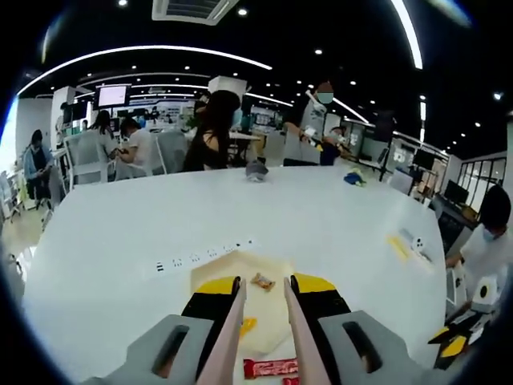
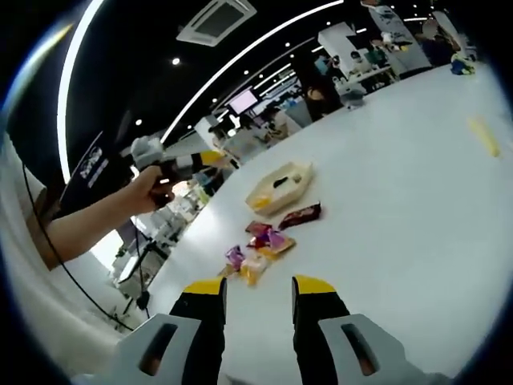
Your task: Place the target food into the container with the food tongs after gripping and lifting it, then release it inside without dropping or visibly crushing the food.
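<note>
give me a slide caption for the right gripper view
Right gripper, jaws open, hovers over a white table facing scattered snack packets and a cream tray.

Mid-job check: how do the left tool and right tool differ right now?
The left tool grips the food tongs; the right tool is open and empty. The left tool hovers over the container, the right tool over bare table, short of the loose snacks. Both have yellow-tipped black jaws.
</note>
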`<control>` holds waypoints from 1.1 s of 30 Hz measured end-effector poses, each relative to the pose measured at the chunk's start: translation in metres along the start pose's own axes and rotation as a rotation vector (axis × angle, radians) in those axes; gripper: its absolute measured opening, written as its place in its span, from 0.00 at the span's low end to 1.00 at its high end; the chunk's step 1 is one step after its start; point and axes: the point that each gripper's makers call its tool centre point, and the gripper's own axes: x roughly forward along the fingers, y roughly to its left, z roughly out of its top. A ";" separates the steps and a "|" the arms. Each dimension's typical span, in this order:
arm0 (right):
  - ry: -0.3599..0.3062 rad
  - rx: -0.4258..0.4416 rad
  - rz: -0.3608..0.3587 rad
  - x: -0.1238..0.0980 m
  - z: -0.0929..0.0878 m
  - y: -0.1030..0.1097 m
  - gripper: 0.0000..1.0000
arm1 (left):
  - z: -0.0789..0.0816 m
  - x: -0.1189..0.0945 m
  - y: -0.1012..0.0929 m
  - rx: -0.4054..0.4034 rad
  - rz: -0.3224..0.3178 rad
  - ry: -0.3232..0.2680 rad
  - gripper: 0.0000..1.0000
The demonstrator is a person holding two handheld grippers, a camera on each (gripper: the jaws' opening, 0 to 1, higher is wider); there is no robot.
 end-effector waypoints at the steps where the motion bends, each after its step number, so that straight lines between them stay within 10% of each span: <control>1: 0.000 0.000 0.001 0.001 0.000 0.001 0.32 | 0.000 -0.002 -0.001 0.005 0.001 -0.002 0.24; 33: 0.082 -0.065 0.082 0.018 -0.021 0.036 0.33 | 0.003 -0.073 -0.013 -0.067 -0.032 -0.115 0.24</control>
